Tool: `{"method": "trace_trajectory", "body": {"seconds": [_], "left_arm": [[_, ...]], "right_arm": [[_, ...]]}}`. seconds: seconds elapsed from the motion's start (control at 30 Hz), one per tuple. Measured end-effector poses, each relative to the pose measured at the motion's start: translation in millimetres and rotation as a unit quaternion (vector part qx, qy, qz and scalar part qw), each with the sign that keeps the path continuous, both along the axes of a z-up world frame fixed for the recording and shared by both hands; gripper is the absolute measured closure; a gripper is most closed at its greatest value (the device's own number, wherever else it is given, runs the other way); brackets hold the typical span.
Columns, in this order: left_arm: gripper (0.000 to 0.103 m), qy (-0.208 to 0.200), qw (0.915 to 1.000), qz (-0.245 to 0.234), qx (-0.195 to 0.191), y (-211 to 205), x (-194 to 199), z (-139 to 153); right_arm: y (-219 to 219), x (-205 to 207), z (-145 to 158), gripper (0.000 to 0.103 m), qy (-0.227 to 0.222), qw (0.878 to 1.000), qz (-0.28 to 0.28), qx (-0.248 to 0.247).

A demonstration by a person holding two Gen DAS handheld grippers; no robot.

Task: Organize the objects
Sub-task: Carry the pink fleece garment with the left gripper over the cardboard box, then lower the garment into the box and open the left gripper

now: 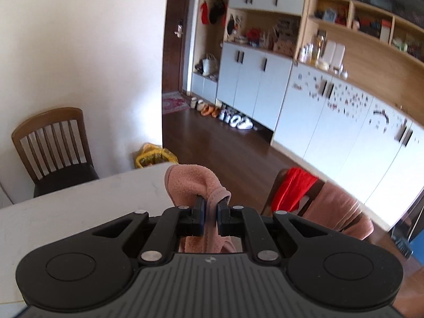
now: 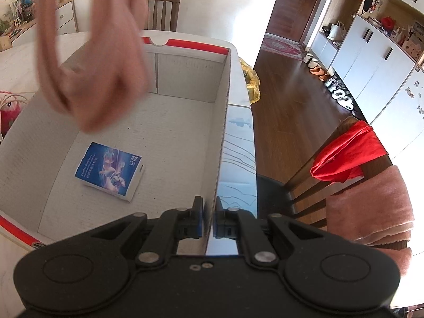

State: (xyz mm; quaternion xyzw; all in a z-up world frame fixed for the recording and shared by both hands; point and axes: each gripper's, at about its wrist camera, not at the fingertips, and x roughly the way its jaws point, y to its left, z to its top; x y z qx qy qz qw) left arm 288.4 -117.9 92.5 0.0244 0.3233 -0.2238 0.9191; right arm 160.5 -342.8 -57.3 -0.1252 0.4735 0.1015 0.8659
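My left gripper (image 1: 210,206) is shut on a pink fleece cloth (image 1: 190,182), held up above the white table (image 1: 66,212). In the right wrist view the same pink cloth (image 2: 92,53) hangs blurred above an open white cardboard box (image 2: 159,122) with a red rim. A small blue booklet (image 2: 110,171) lies on the box floor. My right gripper (image 2: 209,206) is shut on the box's right wall (image 2: 221,137), one finger inside and one outside.
A wooden chair (image 1: 53,145) stands by the wall behind the table. Another chair with a red cloth (image 2: 349,156) and a pink towel (image 2: 371,206) stands to the right. A yellow bag (image 1: 153,156) sits on the floor. Cabinets (image 1: 265,79) line the far wall.
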Motion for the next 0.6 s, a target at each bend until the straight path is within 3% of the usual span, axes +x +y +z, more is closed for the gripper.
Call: {"method": "trace_trajectory", "body": {"seconds": [0.3,0.6], "left_arm": [[0.095,0.013,0.9995,-0.011,0.027,-30,20,-47],[0.095,0.118,0.9912,-0.020,0.057,-37,46,-112]], "right_arm": [[-3,1,-2,0.098,0.005,1.000,0.004,0.008],[-5,1,-6,0.098,0.013,1.000,0.012,0.011]]}}
